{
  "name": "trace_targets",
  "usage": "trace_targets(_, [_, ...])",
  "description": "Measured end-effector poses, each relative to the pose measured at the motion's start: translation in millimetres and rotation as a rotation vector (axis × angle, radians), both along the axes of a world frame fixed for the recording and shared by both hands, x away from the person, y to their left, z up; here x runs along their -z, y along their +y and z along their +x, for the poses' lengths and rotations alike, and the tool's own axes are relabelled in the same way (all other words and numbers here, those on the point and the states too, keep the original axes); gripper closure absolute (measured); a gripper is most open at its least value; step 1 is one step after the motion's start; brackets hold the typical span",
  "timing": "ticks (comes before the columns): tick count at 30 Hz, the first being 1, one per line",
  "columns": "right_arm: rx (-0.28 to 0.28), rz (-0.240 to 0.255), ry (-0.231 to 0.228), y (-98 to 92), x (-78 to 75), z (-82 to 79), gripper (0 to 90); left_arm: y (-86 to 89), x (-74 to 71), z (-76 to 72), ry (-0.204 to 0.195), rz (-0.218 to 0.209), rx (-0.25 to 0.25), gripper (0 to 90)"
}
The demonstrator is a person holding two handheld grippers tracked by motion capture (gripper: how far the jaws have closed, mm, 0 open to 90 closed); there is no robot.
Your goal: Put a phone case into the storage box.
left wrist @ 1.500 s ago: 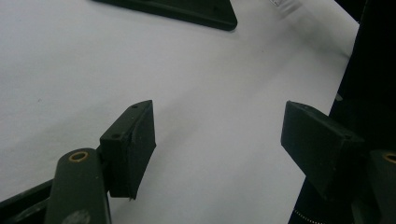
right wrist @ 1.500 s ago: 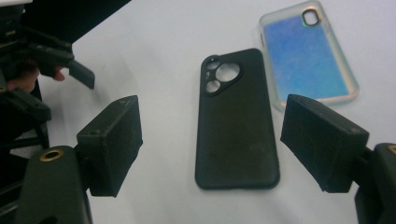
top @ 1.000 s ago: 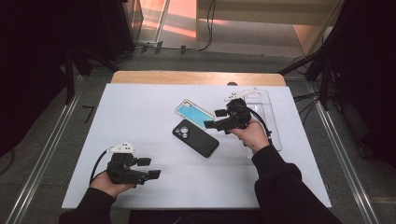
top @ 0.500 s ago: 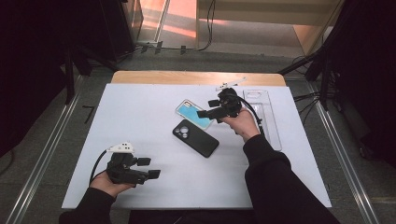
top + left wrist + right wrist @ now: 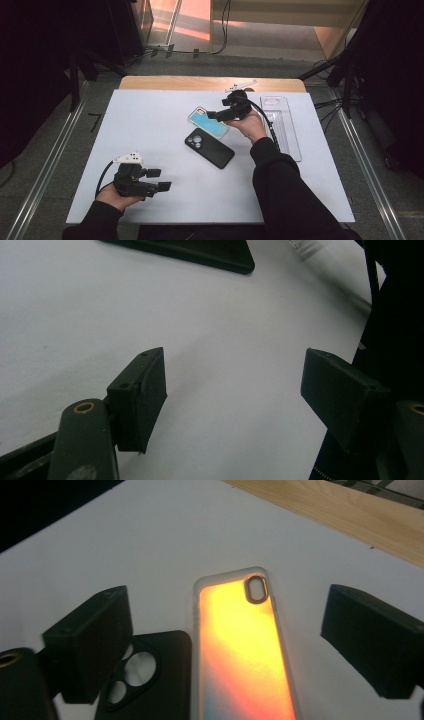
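A phone case with a teal back lies flat near the table's middle; it glows orange and yellow in the right gripper view. Close in front of it lies a black phone case, whose camera cut-outs face up. My right gripper hovers over the teal case's right end. Its jaws have just been opening and now stand wide to either side of the case, pads clear of it. My left gripper rests open at the front left over the bare table, holding nothing.
A clear phone case lies at the right of the white table top, behind my right hand. A wooden strip runs along the far edge. The black case's corner shows far ahead of the left jaws.
My right hand has moved left from beside the clear case to over the teal case, and its jaws have spread. The left hand has stayed put.
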State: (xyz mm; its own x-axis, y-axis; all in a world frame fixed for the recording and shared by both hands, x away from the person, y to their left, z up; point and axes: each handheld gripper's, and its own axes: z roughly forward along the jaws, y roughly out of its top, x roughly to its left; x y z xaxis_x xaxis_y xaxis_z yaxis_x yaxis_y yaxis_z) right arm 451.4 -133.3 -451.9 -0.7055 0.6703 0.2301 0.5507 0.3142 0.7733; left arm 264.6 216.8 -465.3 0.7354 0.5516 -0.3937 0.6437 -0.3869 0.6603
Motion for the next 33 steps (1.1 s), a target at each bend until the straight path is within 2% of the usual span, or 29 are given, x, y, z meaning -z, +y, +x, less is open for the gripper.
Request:
trace_targets(3, [-0.005, -0.017, 0.024, 1.7, 7.2, 2.8, 5.7, 0.3, 0.0, 0.1, 0.000, -0.002, -0.001, 26.4])
trace_targets(5, [0.000, -0.063, 0.052, 4.3, 14.9, 5.0, 5.7, 0.1, 0.0, 0.1, 0.000, -0.001, 0.001, 26.4])
trace_targets(9, [-0.007, -0.095, 0.065, 7.1, 22.6, 6.5, 5.7, -0.1, -0.1, 0.0, -0.001, -0.003, 0.002, 26.4])
trace_targets(12, [-0.008, -0.087, 0.078, 6.8, 26.1, 7.6, 5.7, 0.4, -0.2, 0.0, 0.000, -0.002, 0.003, 26.4])
trace_targets(20, [-0.008, -0.138, 0.077, 13.5, 34.3, 7.7, 5.7, 0.5, -0.3, 0.1, -0.001, -0.002, 0.005, 26.4])
trace_targets(25, [-0.010, -0.127, 0.093, 14.2, 39.4, 9.0, 5.7, 0.2, 0.0, 0.0, 0.000, -0.001, 0.005, 26.4])
trace_targets(33, [-0.008, -0.164, 0.096, 18.2, 46.3, 7.8, 5.7, 0.5, 0.2, 0.2, -0.002, -0.003, 0.002, 26.4])
